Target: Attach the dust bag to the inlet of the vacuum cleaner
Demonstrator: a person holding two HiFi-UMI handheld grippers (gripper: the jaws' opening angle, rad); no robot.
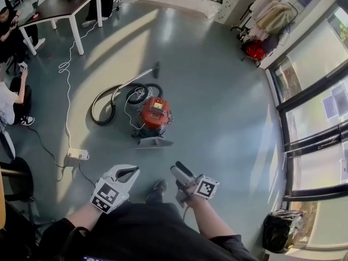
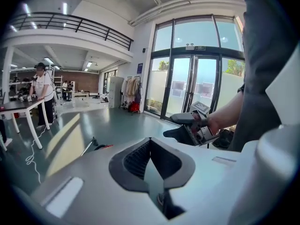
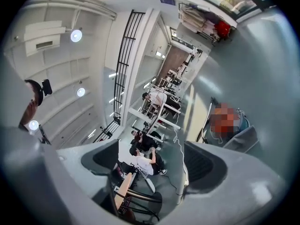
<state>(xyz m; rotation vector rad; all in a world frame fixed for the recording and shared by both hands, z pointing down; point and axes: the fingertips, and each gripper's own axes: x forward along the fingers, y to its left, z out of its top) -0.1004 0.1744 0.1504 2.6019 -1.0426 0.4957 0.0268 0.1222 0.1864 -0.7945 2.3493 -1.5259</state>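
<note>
currently both grippers are held low, close to the person's body, above a grey floor (image 1: 217,91). the left gripper (image 1: 132,171) is seen with its jaws brought together at the tips, and nothing is caught in the small gap behind them. the right gripper (image 1: 176,170) is held with its jaws spread wide; only the distant room is seen between them in the right gripper view, so nothing is gripped. the two grippers are kept near each other but apart.

well ahead of them, an orange vacuum cleaner (image 1: 155,113) is stood on the floor, with its hose (image 1: 103,103) coiled at its left. a flat grey piece, which appears to be the dust bag (image 1: 154,142), is laid on the floor just beside the vacuum cleaner, on the side nearer the person; whether the two touch cannot be told. a white power strip (image 1: 78,154) is seen on the floor at the left, and a dark-topped surface (image 1: 54,7) is set in the far left corner.
</note>
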